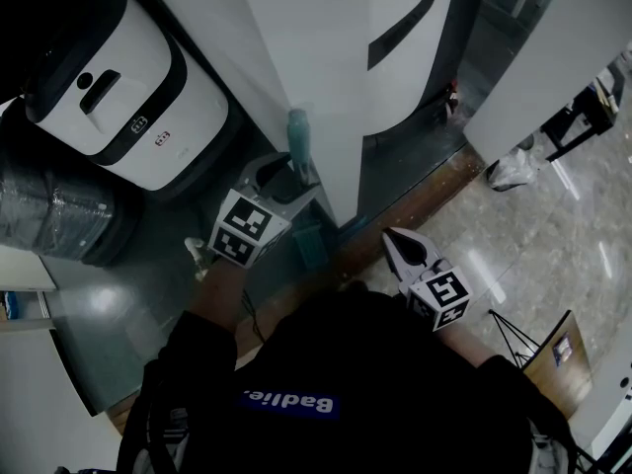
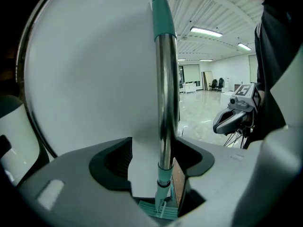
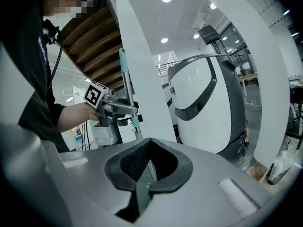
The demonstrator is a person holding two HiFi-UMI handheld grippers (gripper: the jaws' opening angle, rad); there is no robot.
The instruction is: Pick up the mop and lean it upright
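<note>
Mop upright between the spread left tongs; right tongs closed, off to the side

The left tongs (image 1: pixel 279 181) stand spread around the mop (image 2: pixel 166 103), with its metal pole between the pads, unpinched, and its teal head on the floor (image 1: pixel 168 255) at the white pillar's (image 1: pixel 296 47) foot. The right tongs (image 3: pixel 146 186) are pressed together, empty, nearby. The person's dark top (image 1: pixel 346 383) reads "Badlie".
</note>
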